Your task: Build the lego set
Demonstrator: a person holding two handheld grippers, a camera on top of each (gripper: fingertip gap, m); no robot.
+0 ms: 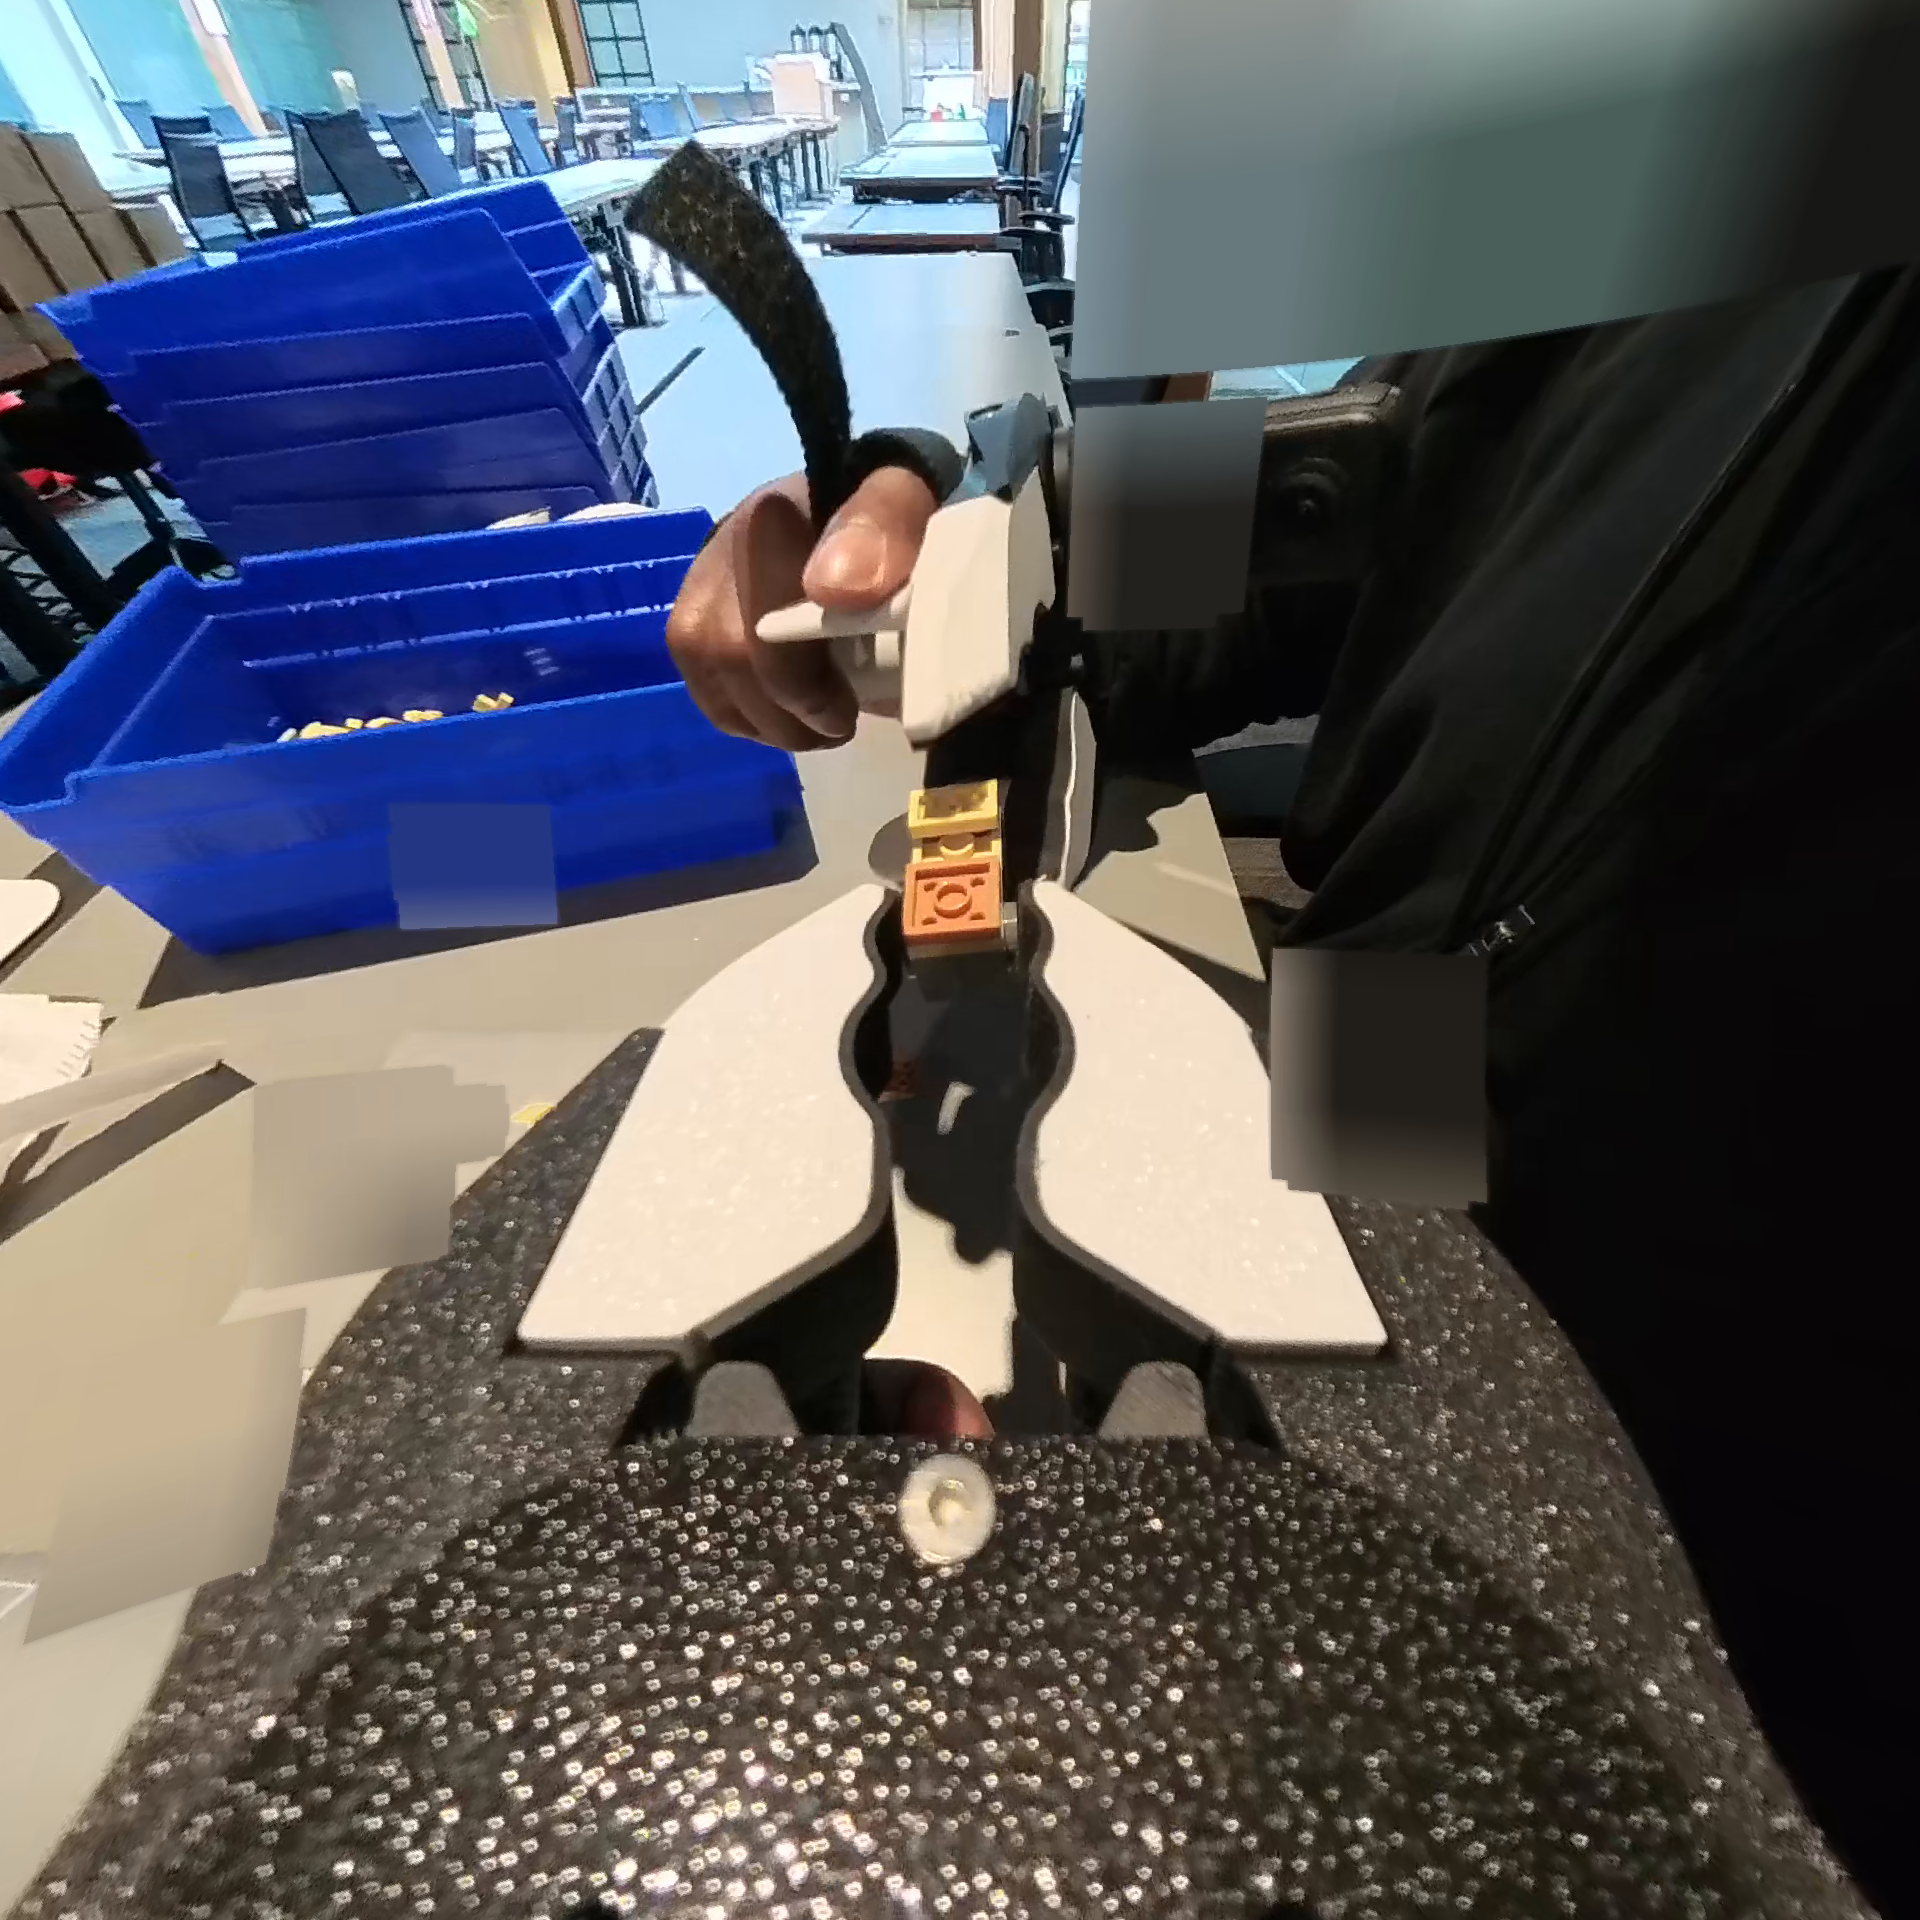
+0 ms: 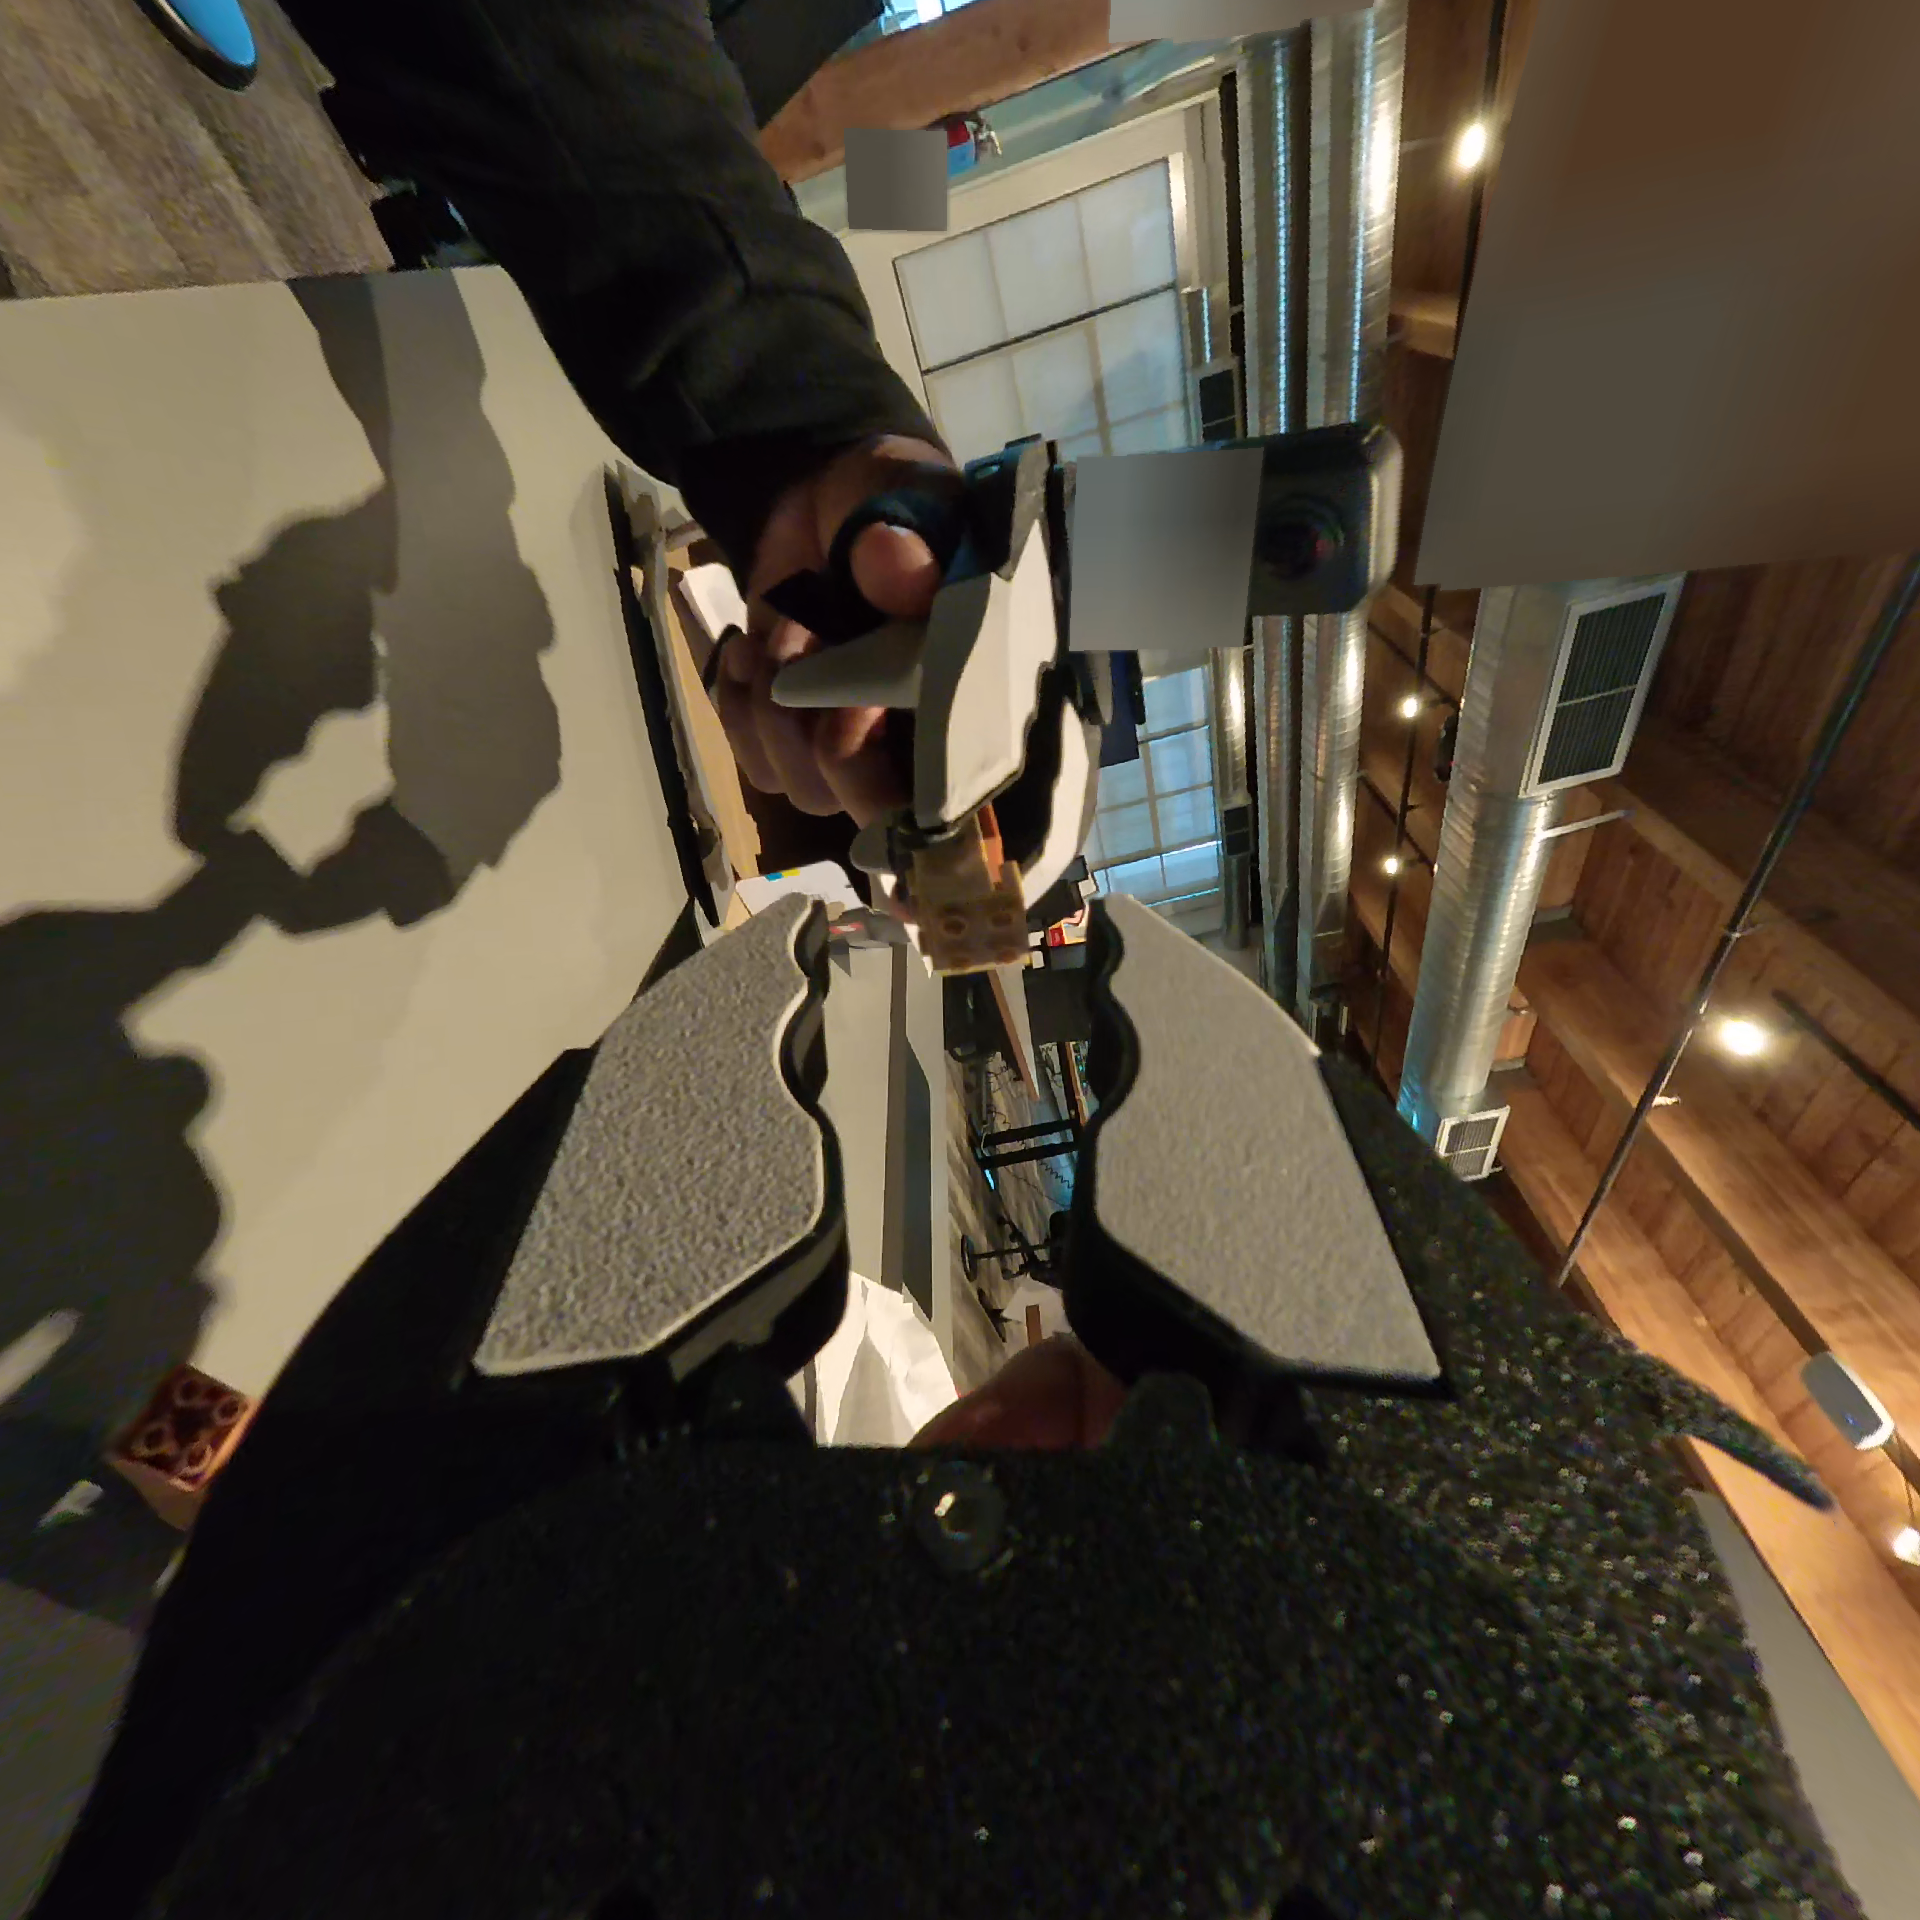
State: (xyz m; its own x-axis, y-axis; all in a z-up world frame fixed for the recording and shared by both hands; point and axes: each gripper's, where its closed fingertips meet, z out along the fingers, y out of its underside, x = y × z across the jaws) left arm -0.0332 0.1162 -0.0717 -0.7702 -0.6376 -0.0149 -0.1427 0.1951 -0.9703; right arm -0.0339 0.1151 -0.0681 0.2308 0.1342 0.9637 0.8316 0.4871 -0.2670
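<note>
Left tongs (image 1: 954, 914) pinch the orange plate (image 1: 951, 906); right tongs (image 2: 961, 925) stand apart around it; misaligned pressing could pop off the tan plate (image 1: 953, 808)

Grey table (image 1: 665, 966): blue bin (image 1: 416, 727) holding tan bricks (image 1: 384, 720), white paper (image 1: 47, 1039) alongside

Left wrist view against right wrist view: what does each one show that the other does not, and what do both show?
Only the left wrist view shows the blue bins, the near one holding tan pieces, and rows of tables behind. Only the right wrist view shows silver ceiling ducts, ceiling lamps and a loose brown brick. Both show the small lego assembly pinched by the left tongs, and a hand gripping the opposite tool.
</note>
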